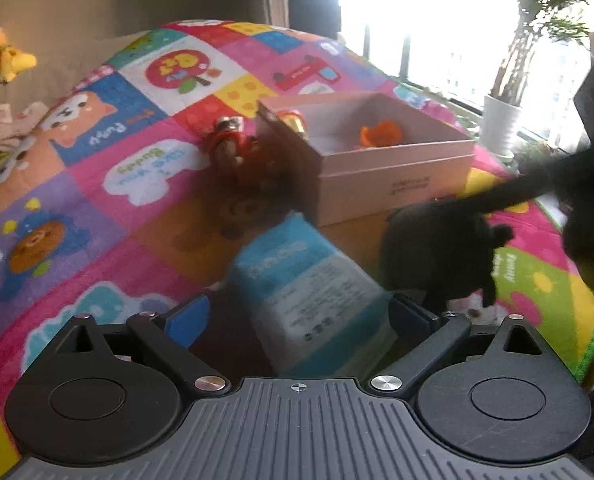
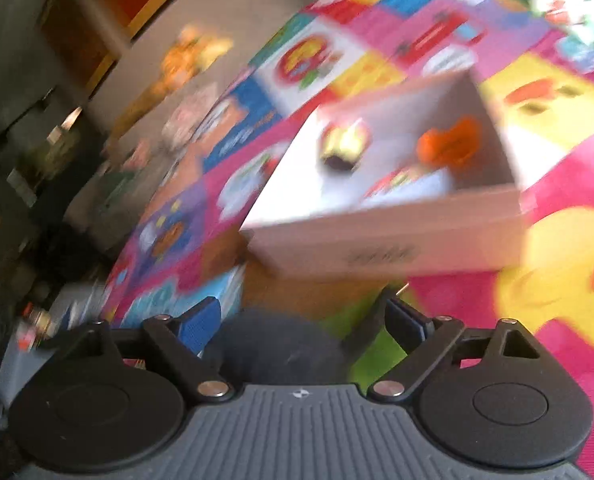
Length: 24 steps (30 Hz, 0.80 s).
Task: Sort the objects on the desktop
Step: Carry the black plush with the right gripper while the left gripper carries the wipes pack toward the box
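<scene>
My left gripper [image 1: 299, 314] holds a blue and white carton [image 1: 313, 292] between its fingers, above the colourful mat [image 1: 109, 184]. My right gripper [image 2: 303, 316] holds a black plush object [image 2: 275, 344]; the same black object [image 1: 441, 256] shows in the left wrist view at right. A pink open box [image 1: 393, 180] stands ahead, holding an orange item [image 1: 381, 134]. In the blurred right wrist view the box [image 2: 393, 240] holds the orange item [image 2: 449, 144], a yellow and dark toy [image 2: 343, 144] and a flat white item [image 2: 409, 186].
A red and brown toy [image 1: 233, 148] lies left of the box. A yellow plush [image 1: 1, 64] and clothes lie at far left. A white plant pot [image 1: 499, 124] stands by the window at right.
</scene>
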Each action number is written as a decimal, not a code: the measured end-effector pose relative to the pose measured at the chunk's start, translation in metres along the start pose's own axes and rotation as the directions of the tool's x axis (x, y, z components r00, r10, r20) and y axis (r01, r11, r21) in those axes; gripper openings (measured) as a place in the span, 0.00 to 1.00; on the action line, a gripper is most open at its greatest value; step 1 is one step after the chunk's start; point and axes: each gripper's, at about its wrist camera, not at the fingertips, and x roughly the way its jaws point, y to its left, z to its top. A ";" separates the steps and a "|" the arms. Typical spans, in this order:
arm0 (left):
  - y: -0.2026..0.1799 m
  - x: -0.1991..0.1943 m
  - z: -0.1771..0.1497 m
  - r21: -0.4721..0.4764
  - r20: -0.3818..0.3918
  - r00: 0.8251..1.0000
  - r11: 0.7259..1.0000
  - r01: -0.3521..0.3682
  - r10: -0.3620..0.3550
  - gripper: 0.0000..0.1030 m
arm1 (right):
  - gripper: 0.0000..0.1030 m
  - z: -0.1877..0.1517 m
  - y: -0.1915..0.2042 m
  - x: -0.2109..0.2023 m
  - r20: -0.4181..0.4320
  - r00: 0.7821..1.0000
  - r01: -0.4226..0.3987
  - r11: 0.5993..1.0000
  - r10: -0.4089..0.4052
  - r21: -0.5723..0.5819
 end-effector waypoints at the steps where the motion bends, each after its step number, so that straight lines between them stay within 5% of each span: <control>1: 0.003 -0.001 0.000 -0.011 -0.002 1.000 1.000 0.001 -0.002 0.97 | 0.88 -0.006 0.007 0.004 -0.023 1.000 0.010 0.999 -0.011 -0.052; 7: 0.020 0.000 0.007 -0.104 -0.021 0.998 0.993 0.048 -0.051 0.97 | 0.81 -0.027 0.033 0.017 -0.056 0.994 0.083 0.972 -0.097 -0.221; 15: 0.019 0.008 0.020 -0.196 -0.033 0.999 0.980 0.032 -0.039 0.97 | 0.77 -0.027 0.058 0.028 0.081 0.982 0.188 0.902 -0.170 -0.388; 17: 0.016 0.010 0.020 -0.188 -0.038 0.999 0.982 0.019 -0.026 0.97 | 0.72 -0.027 0.057 0.019 0.071 0.984 0.180 0.908 -0.165 -0.379; 19: 0.010 0.016 0.018 -0.158 -0.058 0.998 0.987 -0.004 -0.006 0.97 | 0.57 -0.025 0.050 0.001 0.052 0.988 0.152 0.936 -0.142 -0.317; 22: -0.001 0.029 0.014 -0.094 -0.080 0.996 0.995 -0.044 0.037 0.95 | 0.57 -0.027 0.040 -0.035 0.079 0.989 0.143 0.956 -0.127 -0.255; 23: -0.004 0.031 0.012 -0.073 -0.079 0.995 0.996 -0.058 0.053 0.92 | 0.57 -0.029 0.039 -0.048 0.105 0.985 0.160 0.955 -0.138 -0.249; 24: -0.007 0.034 0.012 -0.050 -0.075 0.995 0.996 -0.075 0.072 0.78 | 0.57 -0.030 0.037 -0.059 0.130 0.979 0.183 0.952 -0.155 -0.245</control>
